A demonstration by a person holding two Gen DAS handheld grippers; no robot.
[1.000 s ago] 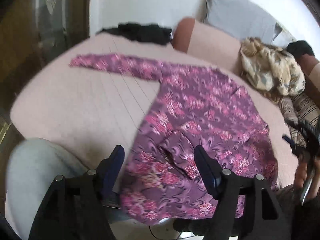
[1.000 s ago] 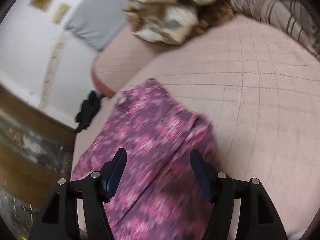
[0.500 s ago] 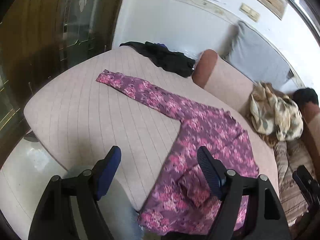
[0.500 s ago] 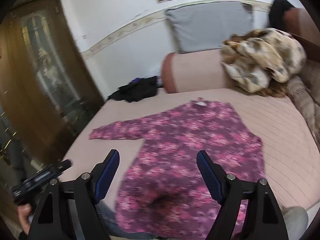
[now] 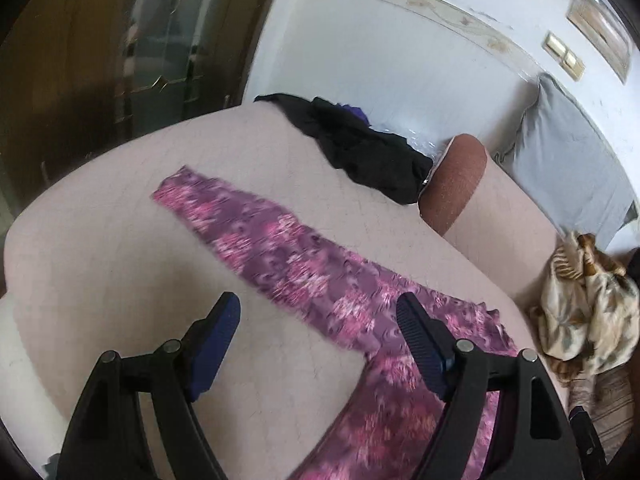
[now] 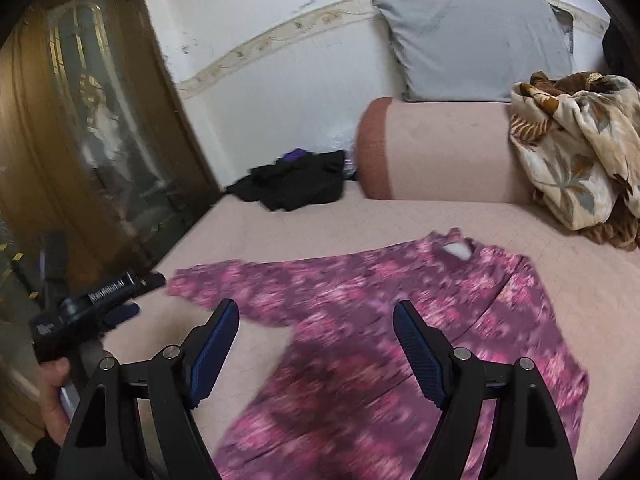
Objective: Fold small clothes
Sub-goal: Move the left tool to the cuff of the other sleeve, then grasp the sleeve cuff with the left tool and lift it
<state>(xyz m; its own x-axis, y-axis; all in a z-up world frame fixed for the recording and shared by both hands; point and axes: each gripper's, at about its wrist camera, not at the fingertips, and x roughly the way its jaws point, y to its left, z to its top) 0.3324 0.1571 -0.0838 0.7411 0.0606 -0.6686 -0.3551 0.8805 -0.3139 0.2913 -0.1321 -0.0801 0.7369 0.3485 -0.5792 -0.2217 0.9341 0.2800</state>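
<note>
Pink bed [image 6: 280, 232], flat floral top [image 6: 360, 320], hand-held grippers apart.

Left black two-finger gripper with blue ribbed pads [image 5: 318, 324], jaws spread wide, empty, right black two-finger gripper [image 6: 316, 322] likewise agape, empty

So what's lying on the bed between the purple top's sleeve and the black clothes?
Nothing: in the left wrist view only bare pink bedcover separates the sleeve from the black clothes.
</note>
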